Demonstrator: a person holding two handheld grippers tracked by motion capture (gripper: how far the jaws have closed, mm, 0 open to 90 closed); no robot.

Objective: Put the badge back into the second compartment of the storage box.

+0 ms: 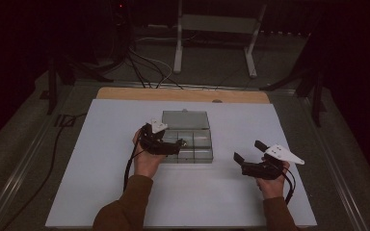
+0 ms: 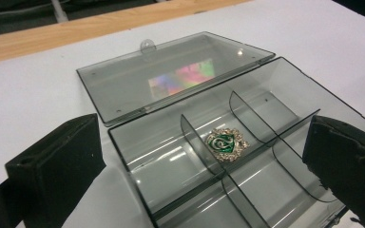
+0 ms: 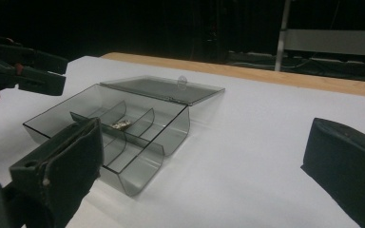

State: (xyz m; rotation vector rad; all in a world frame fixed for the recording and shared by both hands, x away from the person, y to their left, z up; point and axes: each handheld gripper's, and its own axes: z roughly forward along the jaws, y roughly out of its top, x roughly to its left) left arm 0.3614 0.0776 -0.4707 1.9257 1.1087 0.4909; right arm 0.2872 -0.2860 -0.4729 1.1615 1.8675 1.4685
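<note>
A smoky clear plastic box (image 1: 203, 155) with several compartments lies on the white table, its lid (image 1: 185, 119) folded flat behind it. A green and silver badge (image 2: 225, 144) rests in a middle compartment of the box (image 2: 138, 156), and it appears as a small glint (image 3: 121, 124) in the right gripper view. My left gripper (image 1: 172, 146) hovers over the box's near left part, jaws wide apart and empty (image 2: 204, 142). It also reaches in at the upper left of the right gripper view (image 3: 52, 71). My right gripper (image 1: 248, 150) stands open and empty to the right of the box (image 3: 206, 147).
The white tabletop (image 1: 125, 192) has a wooden strip (image 1: 183, 94) along its far edge. Beyond it stand a metal frame (image 1: 217, 29) and cables (image 1: 144, 67) on the dark floor. A cable (image 1: 53, 154) runs along the table's left side.
</note>
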